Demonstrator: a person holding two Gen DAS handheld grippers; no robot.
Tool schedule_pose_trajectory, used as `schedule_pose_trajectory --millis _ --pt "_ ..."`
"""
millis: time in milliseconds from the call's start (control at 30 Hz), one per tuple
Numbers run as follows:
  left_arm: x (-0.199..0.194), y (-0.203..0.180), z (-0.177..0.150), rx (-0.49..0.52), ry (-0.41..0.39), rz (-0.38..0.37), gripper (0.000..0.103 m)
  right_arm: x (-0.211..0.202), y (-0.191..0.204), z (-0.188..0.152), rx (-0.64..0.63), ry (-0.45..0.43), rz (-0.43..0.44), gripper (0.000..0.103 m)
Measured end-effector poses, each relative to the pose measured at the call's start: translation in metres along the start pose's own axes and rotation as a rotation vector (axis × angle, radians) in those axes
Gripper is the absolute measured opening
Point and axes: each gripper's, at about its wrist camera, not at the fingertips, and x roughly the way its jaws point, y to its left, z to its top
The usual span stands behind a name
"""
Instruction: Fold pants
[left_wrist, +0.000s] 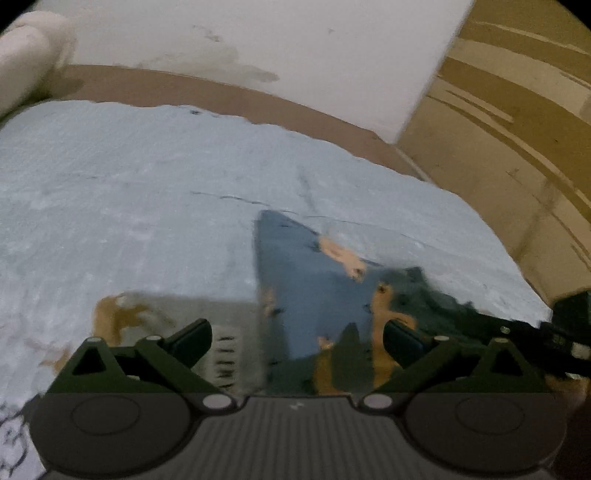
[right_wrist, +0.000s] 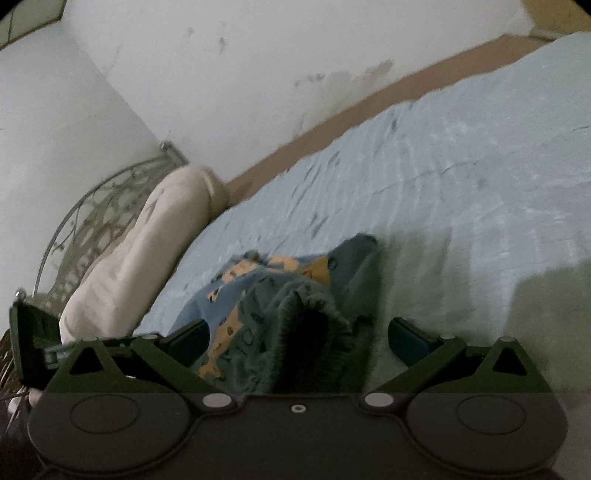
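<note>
The left claw (left_wrist: 297, 341) stands spread, its dark fingers wide apart with nothing pinched between them. Straight ahead, in the gap and just beyond it, lie the pants (left_wrist: 306, 280): blue cloth with orange patches, running away from the claw toward a pointed end further up the bed (left_wrist: 129, 192). The picture is smeared, so whether the fingers touch the cloth cannot be told.

The right claw (right_wrist: 298, 341) is likewise spread and empty. The pants (right_wrist: 291, 306) bunch up between its fingers, a dark ribbed opening, probably the waistband or a cuff, gaping toward the camera, and the rest of the cloth heaped just behind it toward the pillow (right_wrist: 147, 254) and the metal headboard (right_wrist: 85, 218).

Both claws sit at the near end of the garment, which appears to lie with its long axis leading away from them across the pale blue sheet. The right claw seems the nearer to a graspable edge; the fold probably begins with closing on that ribbed rim.
</note>
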Motion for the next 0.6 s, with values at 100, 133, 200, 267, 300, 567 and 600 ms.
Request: schedule_pose_trajectory --millis 100,133,200,267,300,567,600 --pt "0.013 -0.003 0.003 0.011 0.057 -0.022 0.080 0.012 0.000 0.007 -0.013 0.051 0.043 0.102" --pt "0.017 -0.002 0.004 0.008 0.074 -0.017 0.076 0.015 0.000 0.010 -0.015 0.063 0.053 0.102" --pt "0.025 0.001 0.004 -0.010 0.109 0.015 0.062 0.019 0.000 0.013 -0.020 0.077 0.067 0.102" --pt "0.027 0.007 0.004 -0.049 0.116 -0.002 0.054 0.023 -0.001 0.016 -0.014 0.082 0.081 0.102" --pt "0.027 0.011 0.004 -0.073 0.117 -0.018 0.046 0.023 -0.002 0.017 -0.007 0.077 0.086 0.102" --pt "0.023 0.036 -0.001 -0.199 0.120 -0.093 0.028 0.024 -0.008 0.018 0.053 0.036 0.114 0.098" --pt "0.023 0.039 -0.002 -0.215 0.118 -0.103 0.028 0.023 -0.010 0.017 0.069 0.028 0.120 0.095"
